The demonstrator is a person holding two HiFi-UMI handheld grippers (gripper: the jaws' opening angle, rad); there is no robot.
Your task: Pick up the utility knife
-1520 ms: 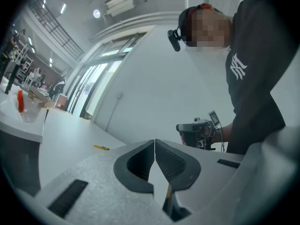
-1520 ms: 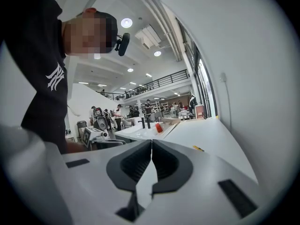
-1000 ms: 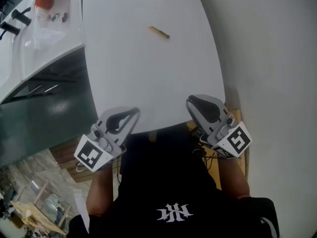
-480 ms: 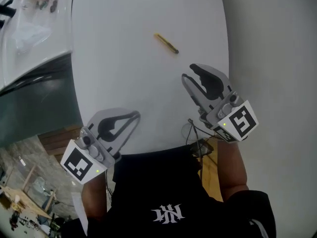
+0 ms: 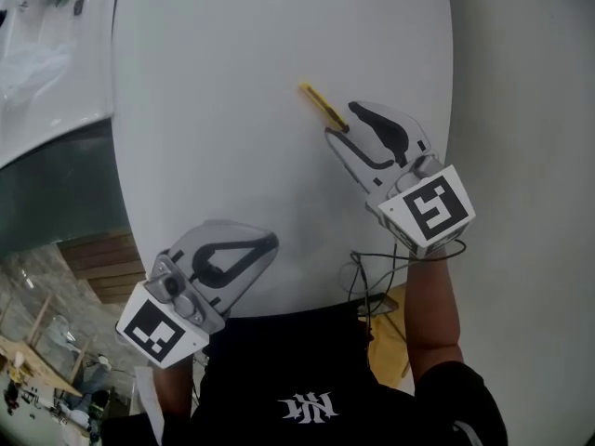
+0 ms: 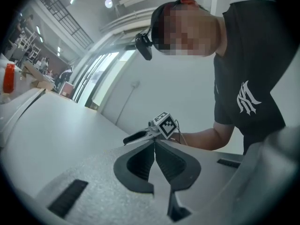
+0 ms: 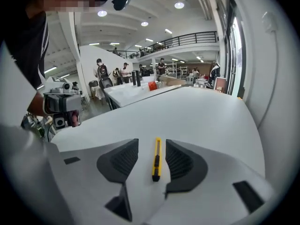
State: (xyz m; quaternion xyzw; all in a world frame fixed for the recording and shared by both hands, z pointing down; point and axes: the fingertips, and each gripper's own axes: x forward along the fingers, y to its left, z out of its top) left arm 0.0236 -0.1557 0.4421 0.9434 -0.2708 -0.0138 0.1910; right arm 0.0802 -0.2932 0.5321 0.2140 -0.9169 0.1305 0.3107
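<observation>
table point(image 5: 232, 110): smooth, matt | utility knife point(image 5: 323, 106): plastic | left gripper point(image 6: 154, 143) jaws: ribbed, matt

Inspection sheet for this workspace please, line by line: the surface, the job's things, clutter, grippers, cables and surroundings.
Surface: white rounded table, bare apart from the knife.
Job's things: yellow utility knife lying flat on the table, not yet picked up.
Clutter: nothing seen on this table; the neighbouring table holds small items, too small to tell.
Grippers: right gripper is at the knife with its jaws opening; the right gripper view shows the knife between them, pads not on it. Left gripper is shut, empty, near the table's near edge.
Cables: thin cable looping below the right gripper at the table edge.
Surroundings: large hall with people standing at the back.
</observation>
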